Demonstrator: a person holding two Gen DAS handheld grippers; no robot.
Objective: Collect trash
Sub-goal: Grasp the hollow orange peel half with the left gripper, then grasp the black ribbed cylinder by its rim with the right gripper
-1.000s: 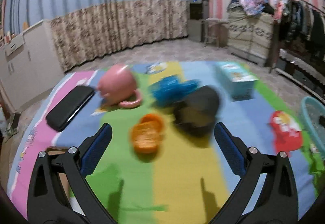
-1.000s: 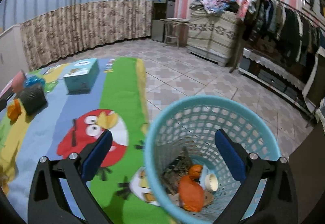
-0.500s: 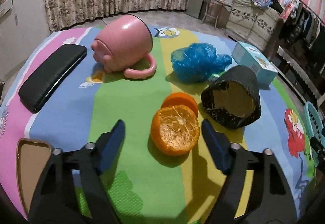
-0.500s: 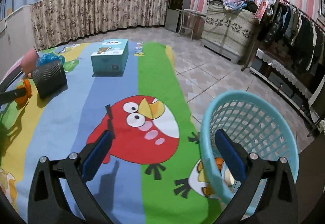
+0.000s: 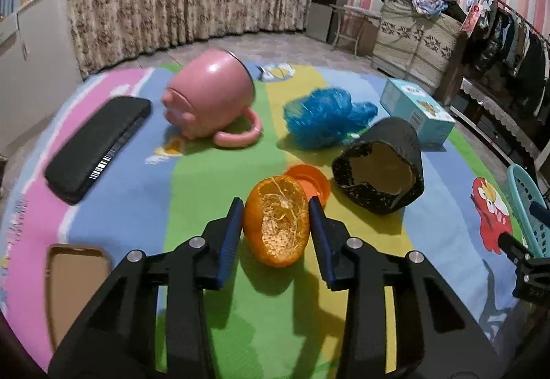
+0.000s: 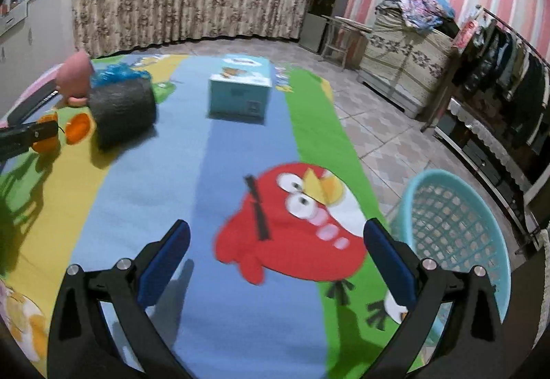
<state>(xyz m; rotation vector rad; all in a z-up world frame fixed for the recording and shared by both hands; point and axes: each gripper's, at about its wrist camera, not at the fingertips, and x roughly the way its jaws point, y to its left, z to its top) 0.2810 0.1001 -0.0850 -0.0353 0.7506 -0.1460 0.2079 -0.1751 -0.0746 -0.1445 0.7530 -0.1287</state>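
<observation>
On the striped cartoon play mat [image 5: 220,193], seen from the left wrist, the left gripper [image 5: 276,215] has just been closing and its blue pads now sit against both sides of a hollowed orange peel half [image 5: 278,224], clamped or very nearly so. A smaller orange peel piece [image 5: 311,181] lies just behind it, and a crumpled blue plastic bag [image 5: 323,116] and a torn black-wrapped paper tube [image 5: 381,169] remain uncollected. The pink mug [image 5: 209,100] on its side is motion-blurred, and the teal mesh basket [image 5: 524,203] is cut off at the right edge.

From the right wrist, the right gripper [image 6: 275,252] hangs wide apart and empty over the red bird print. The basket's inside is too blurred to tell its contents, so how much has been collected cannot be judged.
</observation>
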